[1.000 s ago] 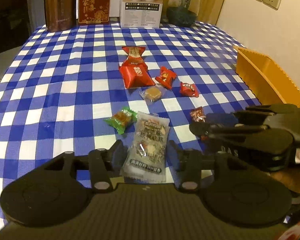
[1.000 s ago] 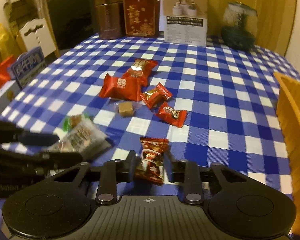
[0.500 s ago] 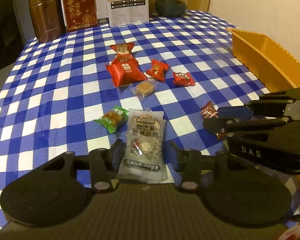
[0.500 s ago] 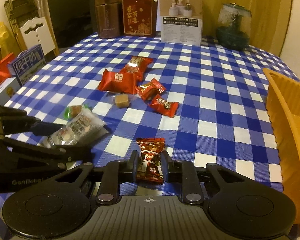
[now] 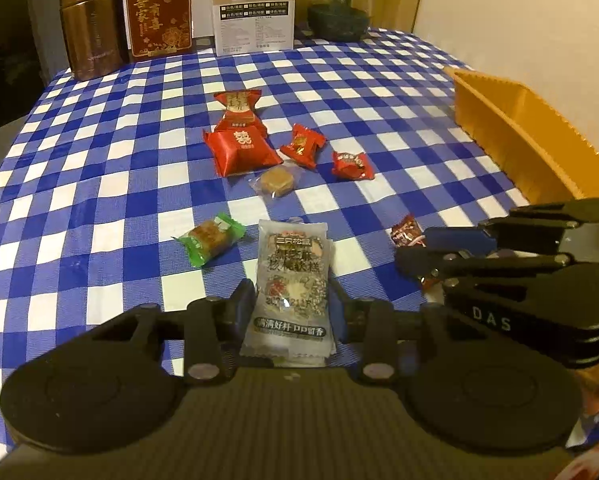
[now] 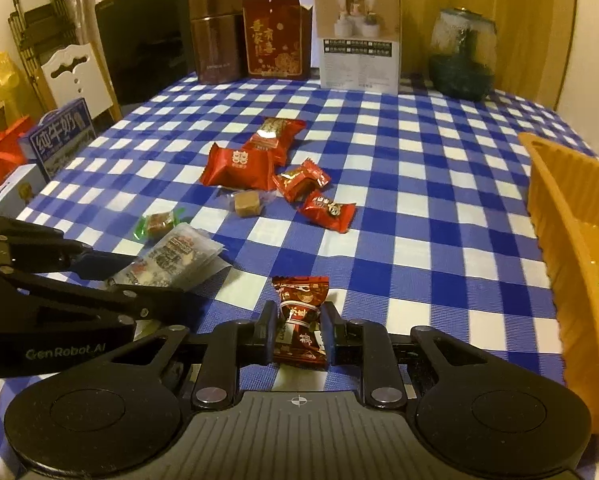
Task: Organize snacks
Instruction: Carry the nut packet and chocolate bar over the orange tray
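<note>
Both grippers are at the picking step. The left gripper (image 5: 293, 306) has just closed on the grey snack packet (image 5: 293, 280); the right gripper (image 6: 298, 334) grips the dark red candy (image 6: 300, 316). Both lie low over the checked tablecloth (image 6: 419, 208). Next, I think, both must lift and go to the yellow tray (image 6: 571, 240) at the right.

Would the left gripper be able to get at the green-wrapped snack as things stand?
Probably not yet: the left gripper is shut on the grey snack packet. The green-wrapped snack lies close by, uncovered on the tablecloth.
</note>
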Available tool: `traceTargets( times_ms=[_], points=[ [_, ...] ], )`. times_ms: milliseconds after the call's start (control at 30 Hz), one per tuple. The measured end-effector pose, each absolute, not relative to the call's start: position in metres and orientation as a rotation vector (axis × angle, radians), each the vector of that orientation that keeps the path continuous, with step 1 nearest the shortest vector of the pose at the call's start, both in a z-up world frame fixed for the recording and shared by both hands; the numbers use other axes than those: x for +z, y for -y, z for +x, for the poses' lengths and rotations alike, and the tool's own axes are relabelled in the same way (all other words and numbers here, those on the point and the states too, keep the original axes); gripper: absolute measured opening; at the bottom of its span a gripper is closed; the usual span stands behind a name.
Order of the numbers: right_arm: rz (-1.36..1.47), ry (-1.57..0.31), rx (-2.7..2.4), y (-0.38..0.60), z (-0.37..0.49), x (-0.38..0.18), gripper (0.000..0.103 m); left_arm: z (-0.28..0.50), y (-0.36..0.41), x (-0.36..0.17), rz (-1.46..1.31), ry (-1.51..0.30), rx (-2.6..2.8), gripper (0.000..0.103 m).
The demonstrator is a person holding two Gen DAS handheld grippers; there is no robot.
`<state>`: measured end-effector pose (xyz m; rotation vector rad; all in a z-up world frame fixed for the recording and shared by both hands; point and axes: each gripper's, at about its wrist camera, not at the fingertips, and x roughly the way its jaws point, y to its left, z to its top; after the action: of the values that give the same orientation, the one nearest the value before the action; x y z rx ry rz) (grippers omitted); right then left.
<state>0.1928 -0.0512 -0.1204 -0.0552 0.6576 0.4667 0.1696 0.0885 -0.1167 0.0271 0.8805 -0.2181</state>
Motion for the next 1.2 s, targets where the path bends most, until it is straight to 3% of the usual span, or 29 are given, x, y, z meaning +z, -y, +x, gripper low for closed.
traceTargets(
  times_ms=[1200],
  points=[
    [0.107,-0.548,0.286,0.187,0.079,-0.03,0.023,0.089,0.005,-0.012,-0.088,-0.79,-0.245,0.035]
  ],
)
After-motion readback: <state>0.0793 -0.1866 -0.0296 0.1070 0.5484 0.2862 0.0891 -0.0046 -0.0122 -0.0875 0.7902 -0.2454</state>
